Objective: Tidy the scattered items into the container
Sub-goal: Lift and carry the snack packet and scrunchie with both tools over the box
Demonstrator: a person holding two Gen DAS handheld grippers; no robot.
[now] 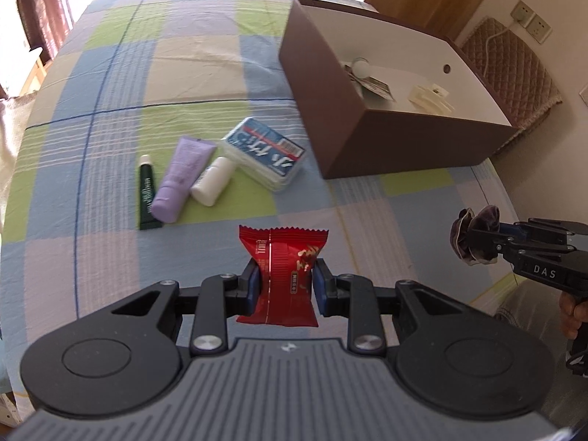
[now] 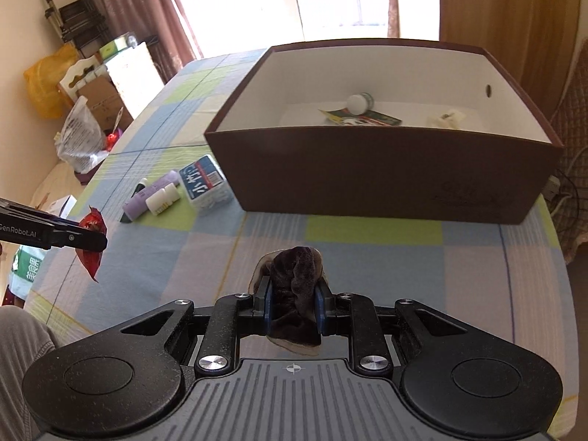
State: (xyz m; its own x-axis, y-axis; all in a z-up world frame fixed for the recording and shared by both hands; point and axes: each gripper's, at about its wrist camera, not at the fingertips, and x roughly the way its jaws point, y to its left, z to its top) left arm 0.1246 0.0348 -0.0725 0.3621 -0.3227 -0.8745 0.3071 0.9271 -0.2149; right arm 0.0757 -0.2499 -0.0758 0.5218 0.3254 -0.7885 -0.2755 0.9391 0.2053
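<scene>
My left gripper (image 1: pixel 284 275) is shut on a red snack packet (image 1: pixel 281 257), held above the checked bedspread. In the right wrist view that packet (image 2: pixel 92 239) hangs at the far left. My right gripper (image 2: pixel 294 301) is shut on a dark velvet scrunchie (image 2: pixel 297 286), seen from the left wrist as a scrunchie (image 1: pixel 474 235) at the right edge. The brown box (image 2: pixel 386 172) with white inside stands ahead, holding a small bottle (image 2: pixel 358 103), a flat packet and a pale item. On the bed lie a green tube (image 1: pixel 148 191), a purple tube (image 1: pixel 180 180), a white bottle (image 1: pixel 213 182) and a tissue pack (image 1: pixel 266 154).
The bed (image 1: pixel 121 84) runs to a bright window with curtains. A padded chair (image 1: pixel 514 70) stands behind the box near wall sockets. Left of the bed, in the right wrist view, sit cardboard boxes, plastic bags (image 2: pixel 79 136) and a folded trolley. A hand (image 1: pixel 569 312) grips the right tool.
</scene>
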